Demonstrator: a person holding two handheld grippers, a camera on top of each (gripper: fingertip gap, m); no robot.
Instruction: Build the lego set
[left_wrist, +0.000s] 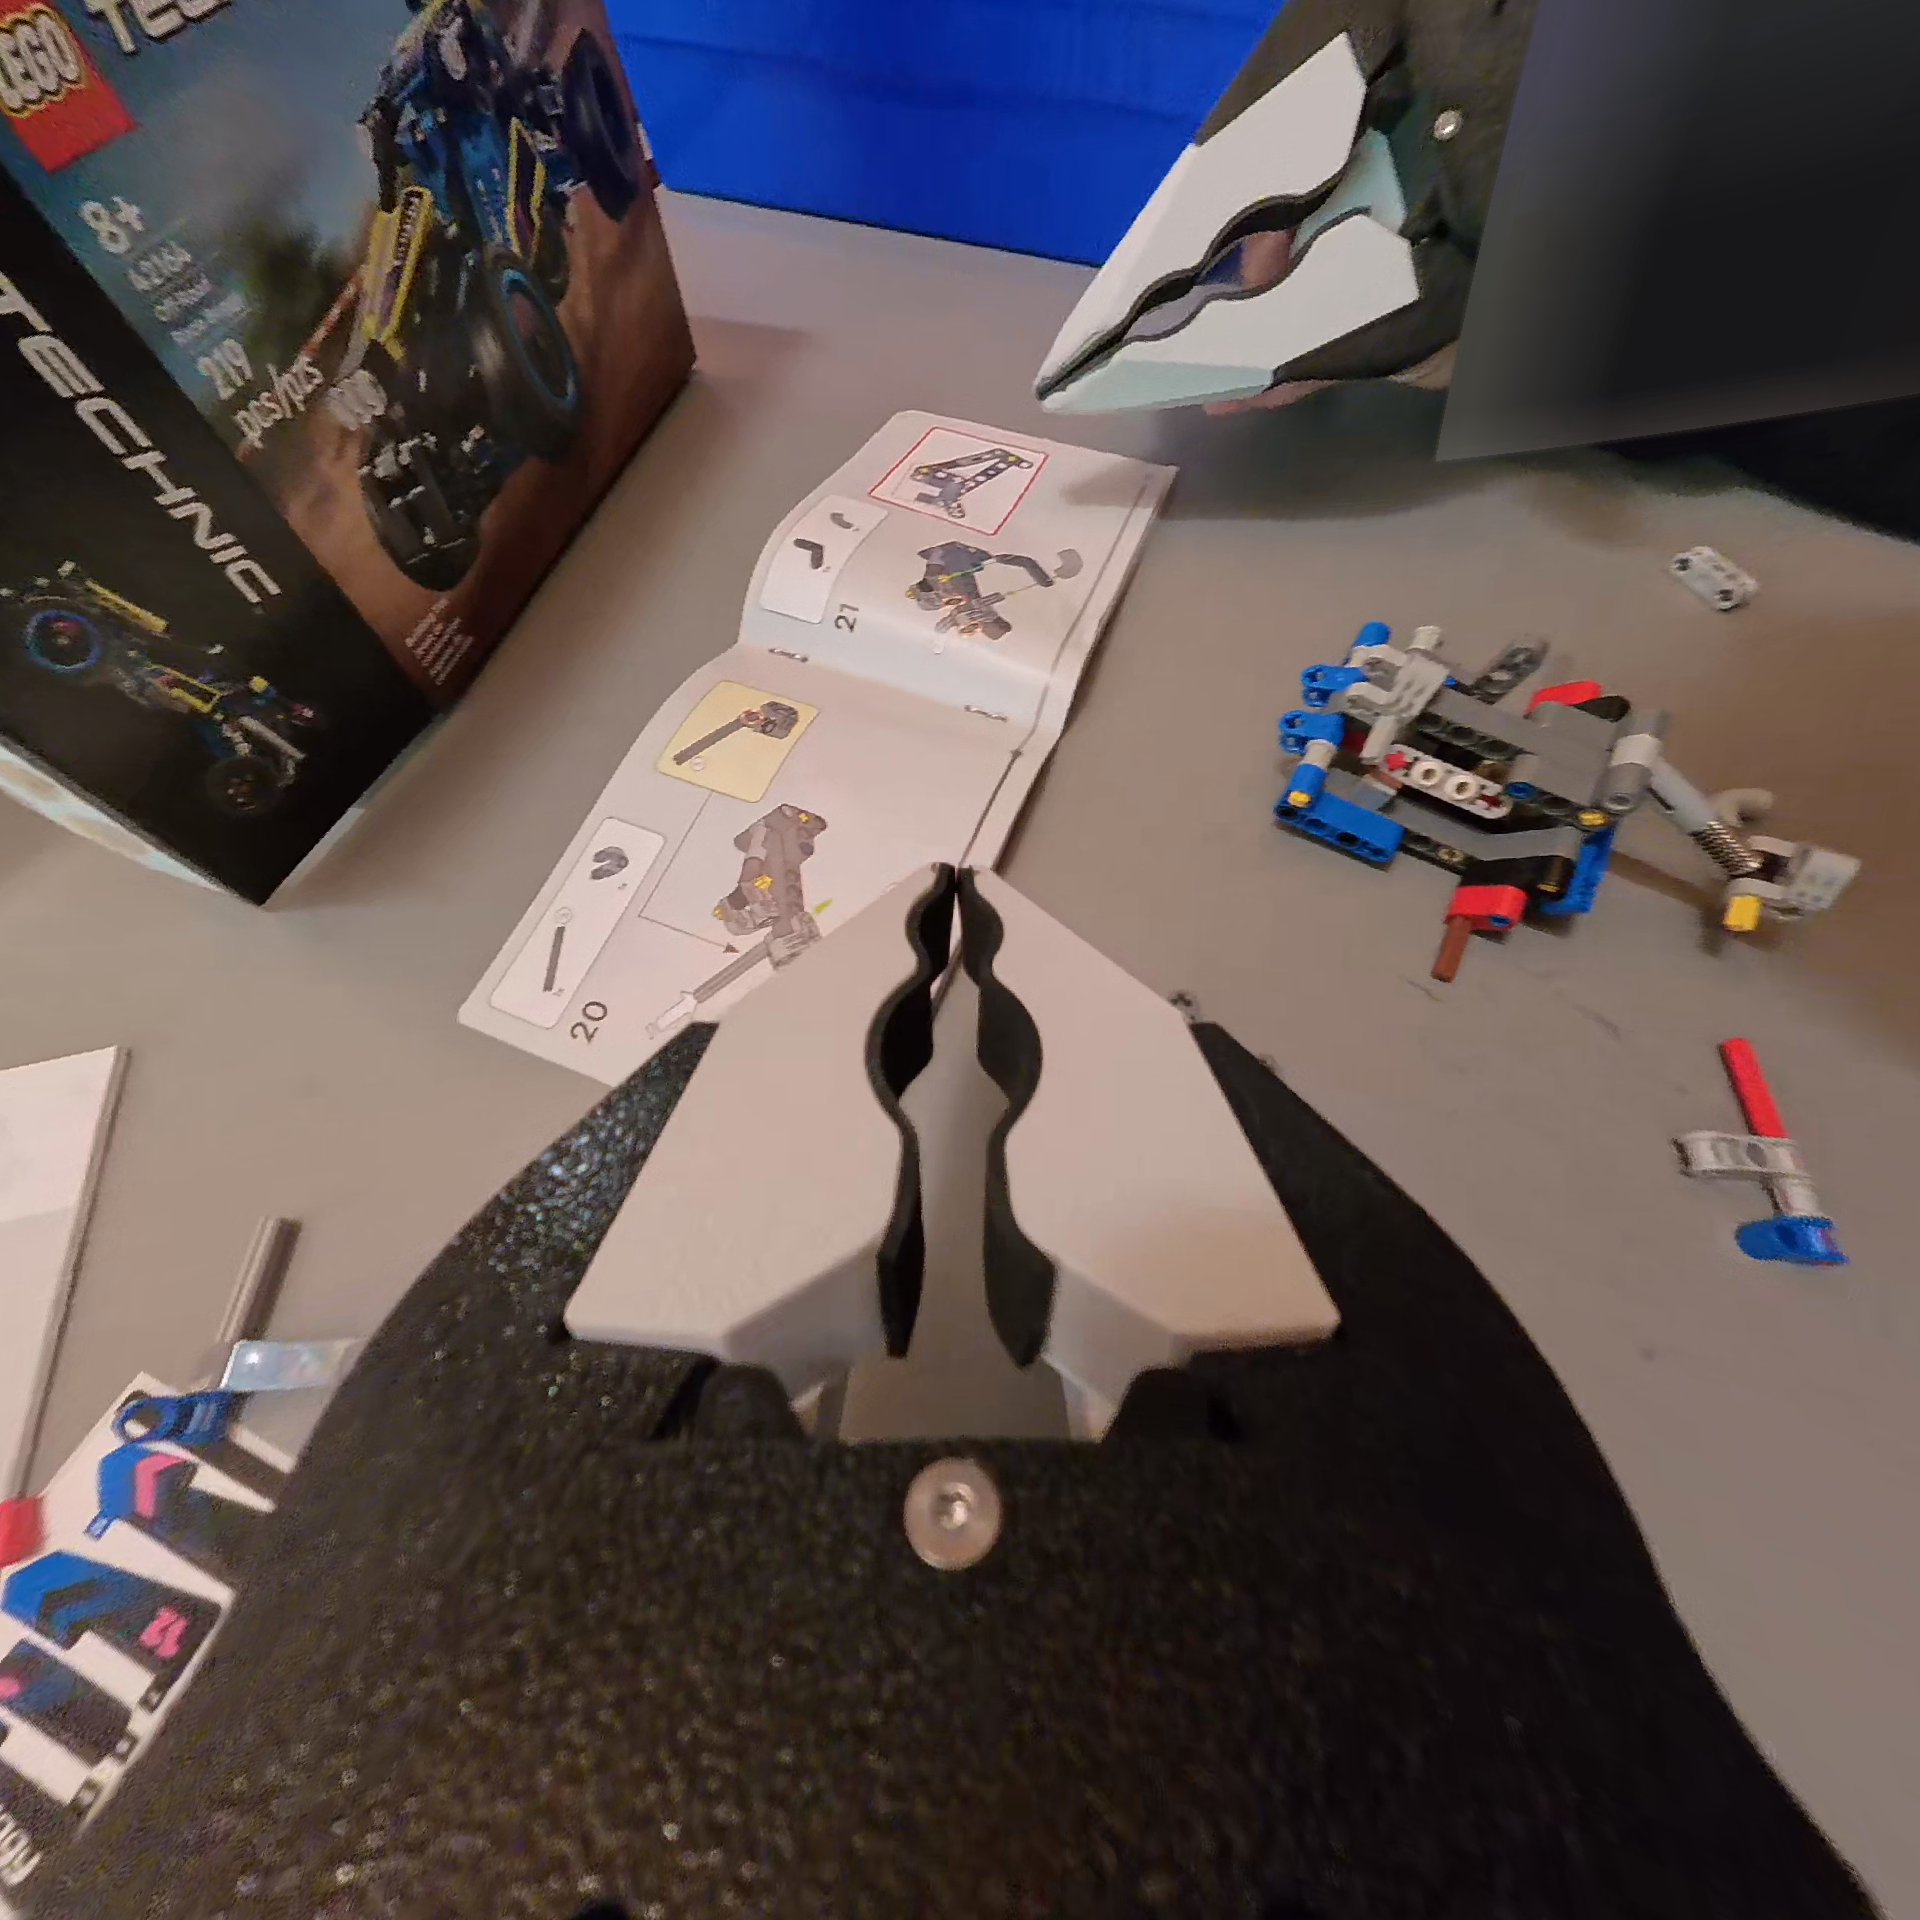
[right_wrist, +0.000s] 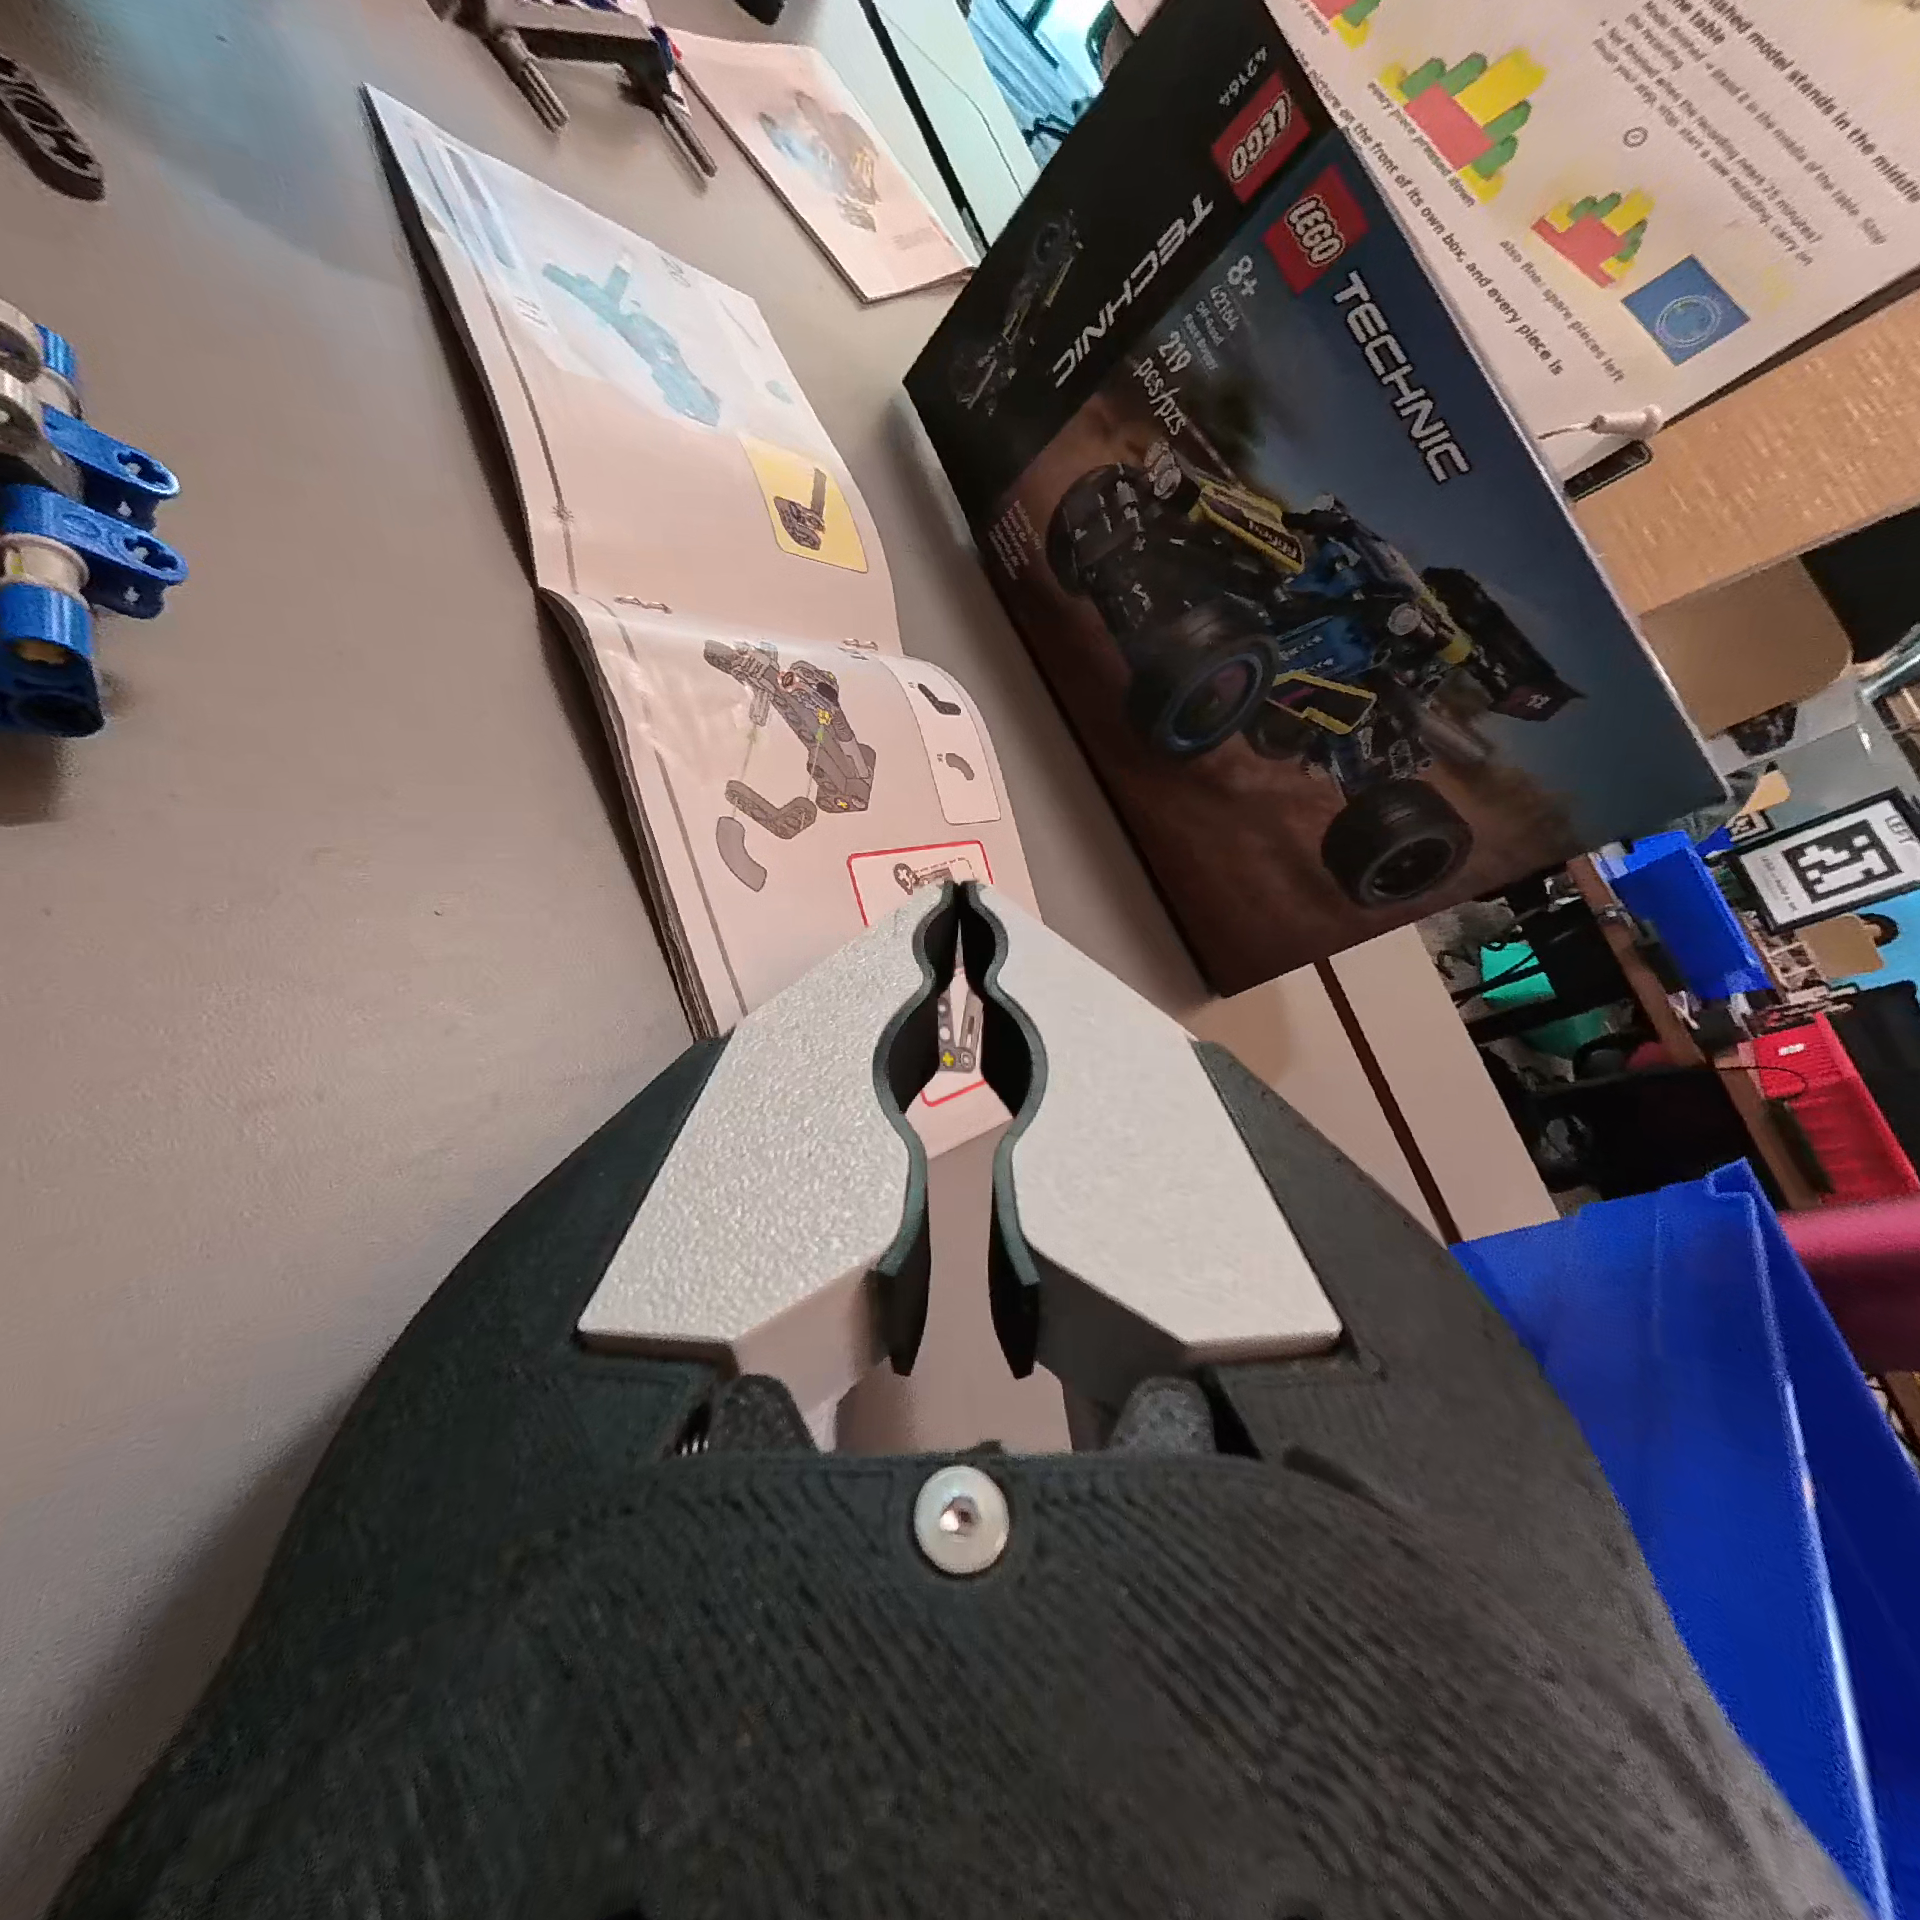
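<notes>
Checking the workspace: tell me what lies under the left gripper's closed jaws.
Under the left gripper, jaws shut and bare, lies the open instruction booklet on the grey table. The booklet's near corner is hidden by the jaws.

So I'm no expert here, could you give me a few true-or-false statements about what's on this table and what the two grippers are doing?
1. The left gripper is shut with nothing between its fingertips. True.
2. The instruction booklet is closed. False: it lies open on the grey table.
3. The right gripper grips a blue brick. False: it is shut and bare, over the booklet's page.
4. A half-built model in blue, grey and red sits right of the booklet in the left wrist view. True.
5. The toy box lies flat. False: it stands upright.
</notes>
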